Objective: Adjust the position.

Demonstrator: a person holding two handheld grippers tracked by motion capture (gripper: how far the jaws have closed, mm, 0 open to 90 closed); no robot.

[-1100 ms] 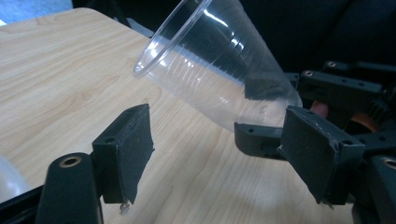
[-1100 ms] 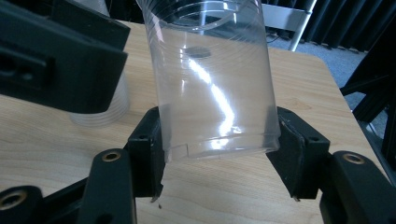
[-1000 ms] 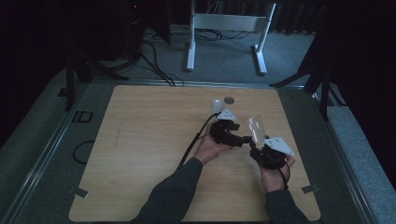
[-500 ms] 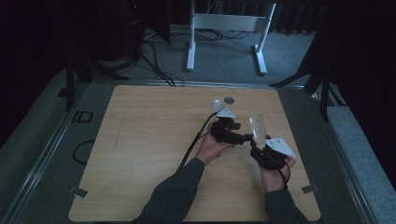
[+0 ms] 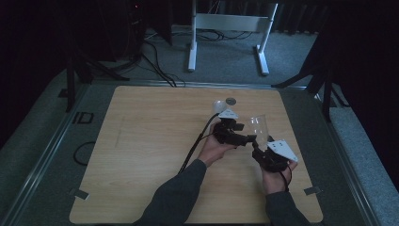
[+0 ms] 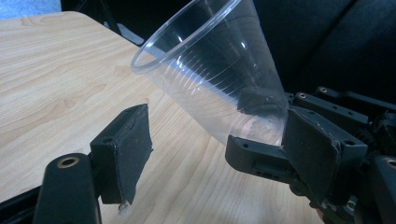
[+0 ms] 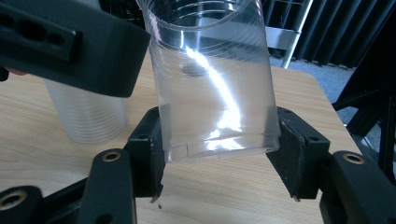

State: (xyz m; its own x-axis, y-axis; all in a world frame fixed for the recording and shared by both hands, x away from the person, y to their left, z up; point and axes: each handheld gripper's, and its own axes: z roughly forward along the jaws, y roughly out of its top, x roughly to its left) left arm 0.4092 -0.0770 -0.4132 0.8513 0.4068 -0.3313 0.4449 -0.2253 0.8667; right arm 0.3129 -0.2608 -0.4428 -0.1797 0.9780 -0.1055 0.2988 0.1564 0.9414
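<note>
A clear plastic cup (image 5: 258,126) is held off the wooden table (image 5: 155,141), mouth tilted up and away from me. My right gripper (image 5: 259,145) is shut on its base; in the right gripper view (image 7: 219,154) both pads press the cup (image 7: 210,84) from the sides. My left gripper (image 5: 246,138) is just left of it, open. In the left gripper view (image 6: 219,140) its jaws stand wide apart, with the cup (image 6: 210,79) leaning across ahead of them. A second, ribbed cup (image 7: 88,116) stands upside down on the table behind the left gripper (image 5: 217,105).
A small grey disc (image 5: 230,100) lies near the table's far edge. The left gripper's cable (image 5: 197,141) trails over the table toward me. A white stand (image 5: 226,28) and floor cables sit beyond the table. Bare wood spreads to the left.
Almost nothing differs; the right gripper with the cup has drifted very slightly toward me, and the left gripper stays beside it.
</note>
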